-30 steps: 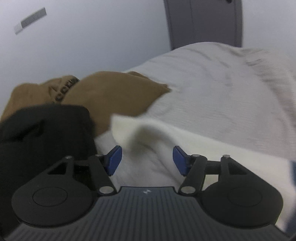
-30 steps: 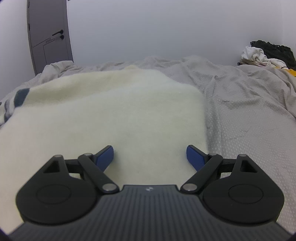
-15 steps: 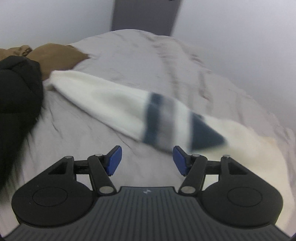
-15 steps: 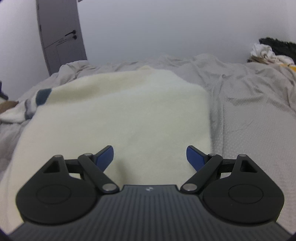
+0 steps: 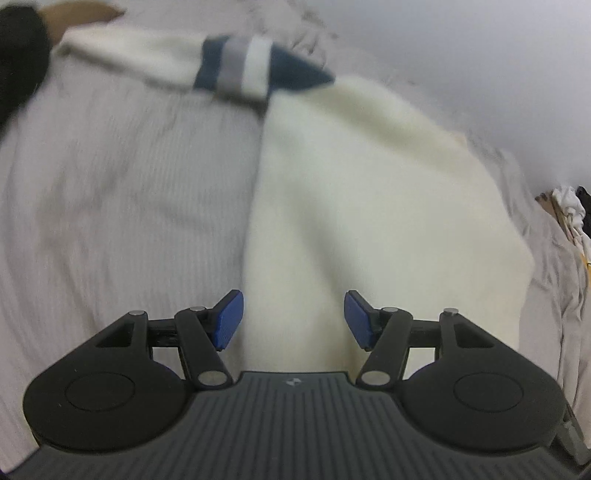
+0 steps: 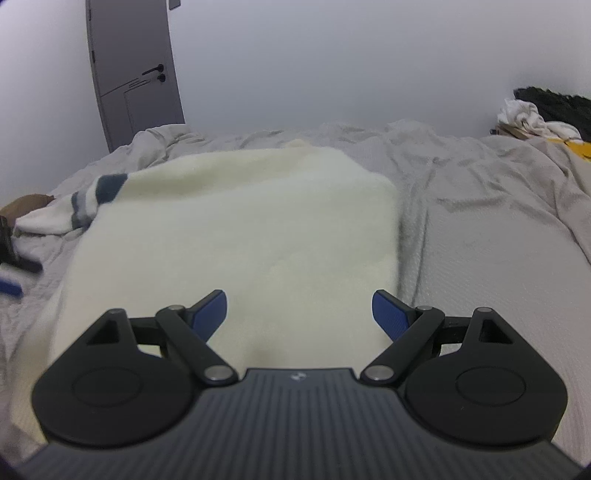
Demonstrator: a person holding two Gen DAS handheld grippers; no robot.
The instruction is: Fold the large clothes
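Observation:
A cream fleece sweater lies flat on the grey bed, its body spread in the middle. One sleeve with navy, grey and white bands stretches away to the left. My left gripper is open, hovering over the sweater's left edge with nothing between its blue pads. My right gripper is open too, wide, above the near part of the sweater body, holding nothing. In the right wrist view the banded sleeve shows at the left, and a bit of the left gripper peeks in at the left border.
The wrinkled grey bedsheet surrounds the sweater. A black garment and a brown one lie at the far left. More clothes are piled at the far right. A grey door stands behind the bed.
The left gripper swept right from the black and brown garments, along the banded sleeve, to the sweater's left edge. The right gripper drew back and rose a little. Both stayed open.

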